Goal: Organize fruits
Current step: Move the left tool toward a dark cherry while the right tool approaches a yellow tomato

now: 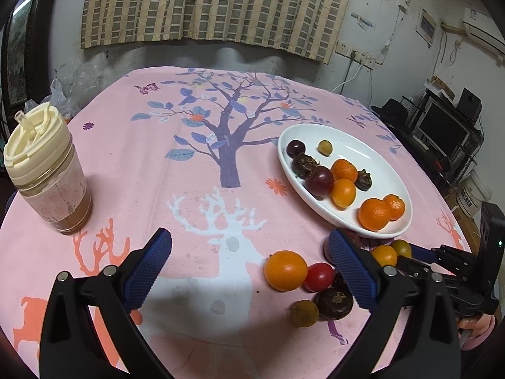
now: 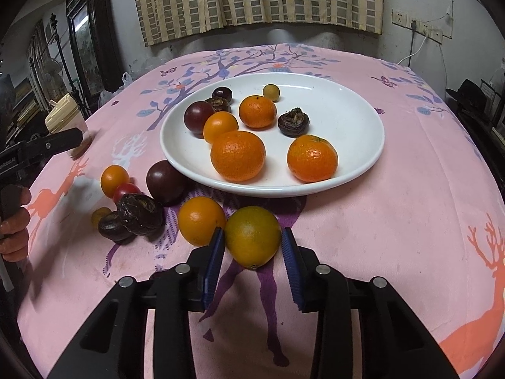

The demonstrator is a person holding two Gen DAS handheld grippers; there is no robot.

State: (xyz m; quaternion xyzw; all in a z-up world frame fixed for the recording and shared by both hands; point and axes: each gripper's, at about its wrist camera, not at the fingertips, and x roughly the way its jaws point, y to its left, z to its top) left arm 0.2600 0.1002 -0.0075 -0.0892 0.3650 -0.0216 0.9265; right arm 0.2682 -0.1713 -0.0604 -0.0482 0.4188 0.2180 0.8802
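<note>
Right wrist view fills with the pink cloth (image 2: 394, 221), then the white plate (image 2: 356, 170) at upper centre, holding three mandarins, a small orange tomato, two dark tomatoes, two dark chestnuts and a tiny yellow fruit. Below the plate, the right gripper (image 2: 252, 252) has its jaws narrowed around a greenish orange fruit (image 2: 252, 237) on the cloth; the left pad touches it, while the right pad looks just short of it, so a firm grip cannot be told. An orange tomato (image 2: 200, 219) sits touching that fruit's left side. Only this view shows a dark tomato (image 2: 165, 177) by the plate's lower left rim.

Left wrist view alone shows the cup (image 1: 47, 170) with a cream lid at the left edge, and a printed tree (image 1: 230, 145) above centre. Its left gripper (image 1: 249, 265) stands wide, holding nothing, over a white deer print. At lower right lie an orange tomato (image 1: 285, 270), a red tomato (image 1: 318, 276), a chestnut (image 1: 334, 303) and a small yellow fruit (image 1: 304, 312).
</note>
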